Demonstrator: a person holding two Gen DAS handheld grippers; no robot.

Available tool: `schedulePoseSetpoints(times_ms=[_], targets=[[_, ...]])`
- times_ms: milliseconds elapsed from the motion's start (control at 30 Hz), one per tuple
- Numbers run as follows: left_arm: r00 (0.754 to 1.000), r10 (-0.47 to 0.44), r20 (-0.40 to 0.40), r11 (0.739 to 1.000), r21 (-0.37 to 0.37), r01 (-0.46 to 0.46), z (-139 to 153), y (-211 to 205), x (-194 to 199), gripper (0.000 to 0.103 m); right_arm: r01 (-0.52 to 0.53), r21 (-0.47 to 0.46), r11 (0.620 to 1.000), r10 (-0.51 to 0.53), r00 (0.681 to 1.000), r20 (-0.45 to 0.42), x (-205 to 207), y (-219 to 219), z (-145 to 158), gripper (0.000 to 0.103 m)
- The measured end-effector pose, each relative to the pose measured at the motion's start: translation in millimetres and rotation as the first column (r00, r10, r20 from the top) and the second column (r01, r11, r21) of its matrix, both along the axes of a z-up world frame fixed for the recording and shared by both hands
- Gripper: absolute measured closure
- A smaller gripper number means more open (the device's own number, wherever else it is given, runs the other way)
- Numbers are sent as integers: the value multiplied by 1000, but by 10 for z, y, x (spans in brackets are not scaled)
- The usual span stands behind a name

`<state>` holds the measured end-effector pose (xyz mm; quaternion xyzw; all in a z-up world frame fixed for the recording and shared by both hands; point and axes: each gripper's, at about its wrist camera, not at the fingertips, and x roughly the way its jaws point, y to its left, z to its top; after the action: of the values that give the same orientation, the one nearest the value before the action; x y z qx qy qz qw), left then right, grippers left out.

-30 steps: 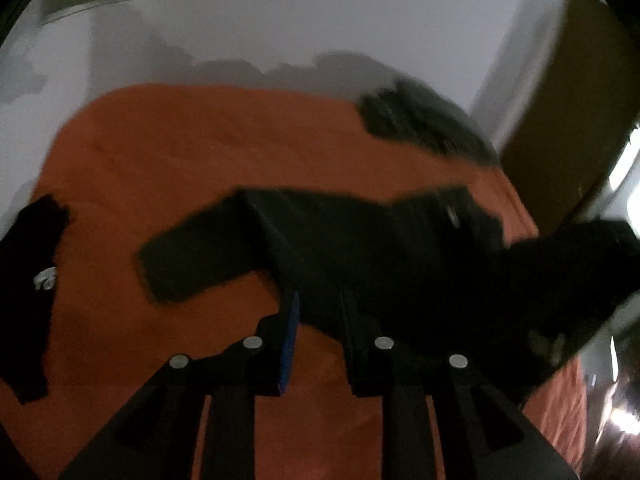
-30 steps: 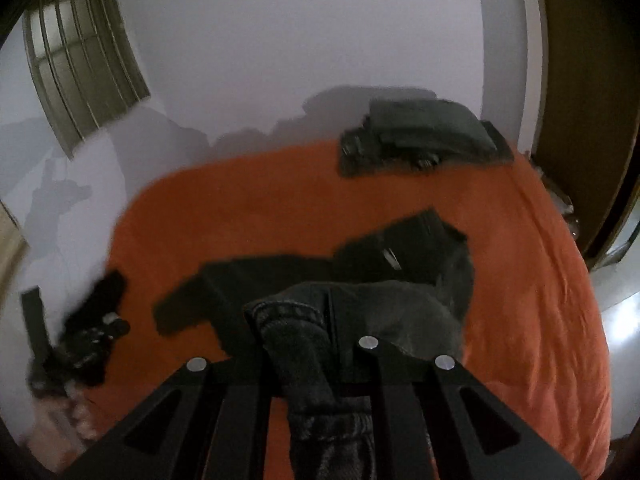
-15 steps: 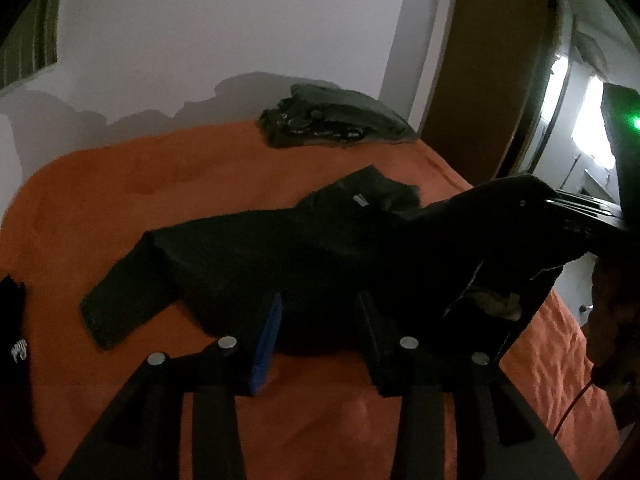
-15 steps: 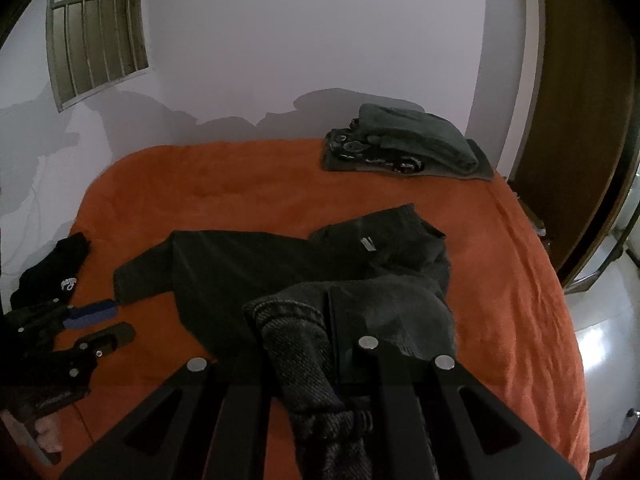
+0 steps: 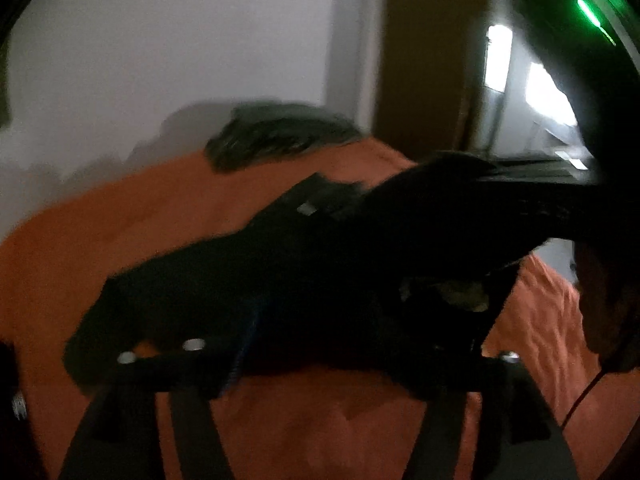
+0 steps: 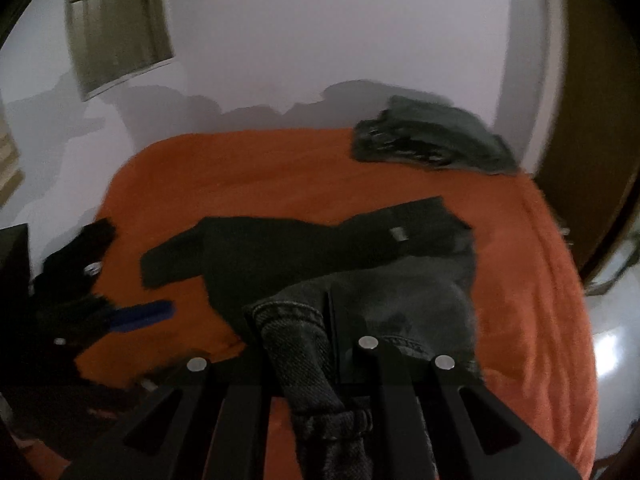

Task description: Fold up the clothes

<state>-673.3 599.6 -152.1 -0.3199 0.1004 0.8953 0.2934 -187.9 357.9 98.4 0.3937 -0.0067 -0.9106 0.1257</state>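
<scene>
A dark denim garment [image 6: 288,252] lies spread on the orange bed [image 6: 280,172], one sleeve [image 6: 168,260] pointing left and a small label [image 6: 398,234] near its far end. My right gripper [image 6: 304,320] is shut on a grey hemmed fold [image 6: 296,344] of it, lifted over the garment's near side. In the blurred left wrist view my left gripper [image 5: 368,332] has its jaws opening wide over the garment's [image 5: 240,280] near edge, and I cannot see the pads pressing on cloth. From the right wrist view its blue pad [image 6: 148,314] hovers over bare bed, left of the sleeve.
A folded pile of dark clothes [image 6: 432,140] sits at the bed's far right corner by the wall. A black item [image 6: 76,256] with a white mark lies at the left edge. A wooden door [image 5: 424,60] stands to the right. A barred window [image 6: 116,28] is at upper left.
My left gripper's jaws have spread far apart and its view has swung right toward the door. The right gripper has kept its hold on the grey fold.
</scene>
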Motion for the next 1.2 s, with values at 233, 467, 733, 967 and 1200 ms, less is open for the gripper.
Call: schedulePoseSetpoints(times_ms=[233, 467, 733, 967, 1200], targets=[[996, -93, 12, 995, 39, 93, -95, 306, -42, 32, -145, -45, 988, 148, 987, 62, 165, -57, 88, 96], [988, -142, -67, 986, 81, 147, -92, 409, -66, 84, -157, -87, 984, 166, 979, 120, 193, 112, 14, 96], [979, -191, -67, 967, 160, 199, -53, 447, -122, 94, -159, -151, 976, 181, 972, 150, 329, 399, -149, 91], [989, -145, -23, 978, 150, 147, -147, 462, -320, 94, -130, -80, 988, 134, 990, 46, 726, 664, -215, 24], [993, -111, 36, 972, 214, 101, -160, 302, -491, 94, 7, -47, 999, -8, 1000, -23, 1175, 978, -456, 3]])
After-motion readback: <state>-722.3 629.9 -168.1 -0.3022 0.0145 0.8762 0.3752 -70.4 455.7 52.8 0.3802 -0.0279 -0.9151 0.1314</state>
